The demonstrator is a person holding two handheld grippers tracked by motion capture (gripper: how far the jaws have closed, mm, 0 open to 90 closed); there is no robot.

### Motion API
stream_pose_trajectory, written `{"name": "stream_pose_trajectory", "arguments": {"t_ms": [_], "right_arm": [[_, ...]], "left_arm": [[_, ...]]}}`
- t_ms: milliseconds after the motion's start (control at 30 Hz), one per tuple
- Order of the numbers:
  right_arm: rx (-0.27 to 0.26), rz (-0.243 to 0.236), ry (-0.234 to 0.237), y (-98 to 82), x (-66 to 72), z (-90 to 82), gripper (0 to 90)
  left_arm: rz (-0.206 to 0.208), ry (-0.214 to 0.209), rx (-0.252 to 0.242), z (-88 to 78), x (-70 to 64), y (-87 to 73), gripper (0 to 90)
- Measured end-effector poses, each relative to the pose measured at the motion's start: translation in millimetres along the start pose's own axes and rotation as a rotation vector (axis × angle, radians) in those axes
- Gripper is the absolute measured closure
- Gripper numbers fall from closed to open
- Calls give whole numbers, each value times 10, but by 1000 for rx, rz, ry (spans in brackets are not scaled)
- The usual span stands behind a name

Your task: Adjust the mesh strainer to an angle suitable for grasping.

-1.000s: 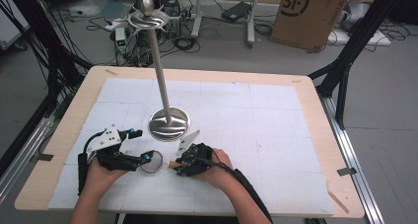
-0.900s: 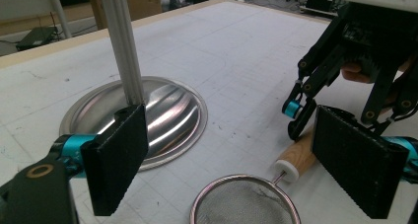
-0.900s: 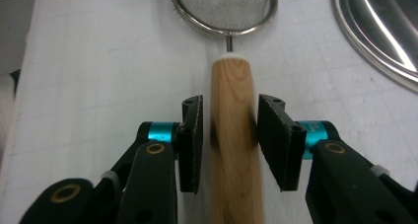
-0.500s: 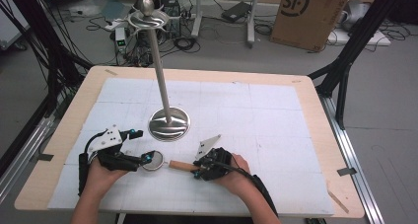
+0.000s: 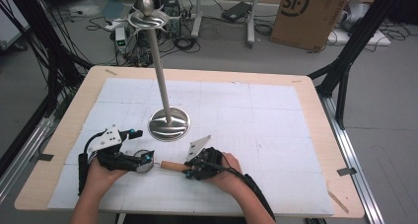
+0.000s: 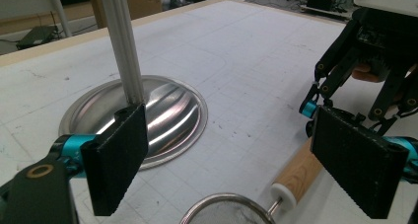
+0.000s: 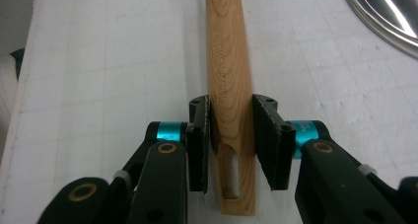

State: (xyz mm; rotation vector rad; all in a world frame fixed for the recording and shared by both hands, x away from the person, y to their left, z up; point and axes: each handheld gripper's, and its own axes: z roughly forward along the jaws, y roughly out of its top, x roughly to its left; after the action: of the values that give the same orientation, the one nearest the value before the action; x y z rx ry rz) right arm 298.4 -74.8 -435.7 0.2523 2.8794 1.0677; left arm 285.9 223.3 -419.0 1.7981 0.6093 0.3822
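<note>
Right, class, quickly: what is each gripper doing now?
Left gripper: open, jaws either side of the strainer, holding nothing.
Right gripper: just closed on the wooden handle.

Steel stand: round base on white grid mat, approx. centre; pole upright w/ ring and knob at top. Cardboard box on floor beyond stand, to its right. Cables and power strip behind stand.

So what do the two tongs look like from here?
Both tongs, left and right, are black linkages with teal joints and ribbed black pads. Each carries a grey three-cornered plate and trails a black cable. The forearms are bare, no sleeves.
</note>
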Motion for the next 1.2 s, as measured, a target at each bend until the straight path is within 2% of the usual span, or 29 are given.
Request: {"name": "stream_pose_trajectory", "arguments": {"t_ms": [133,267,433,667,933,1200], "right_arm": [[0,-3,-4,23,10,19,675],[10,21,-15,-14,-1,-24,610],[17,32,-45,-69,-23,-71,604],[9,63,-119,-102,-121,-98,608],[-21,129,-160,-139,-281,-91,616],[-29,144,-190,-93,-395,-61,613]], "left_arm": [[0,0,0,-2,0,0,154],[1,1,2,-2,1,0,154],[1,0,1,-2,-3,1,154],[2,0,2,-1,1,0,154],[0,0,2,0,3,-1,154],[-2,-3,6,1,2,-2,154]]}}
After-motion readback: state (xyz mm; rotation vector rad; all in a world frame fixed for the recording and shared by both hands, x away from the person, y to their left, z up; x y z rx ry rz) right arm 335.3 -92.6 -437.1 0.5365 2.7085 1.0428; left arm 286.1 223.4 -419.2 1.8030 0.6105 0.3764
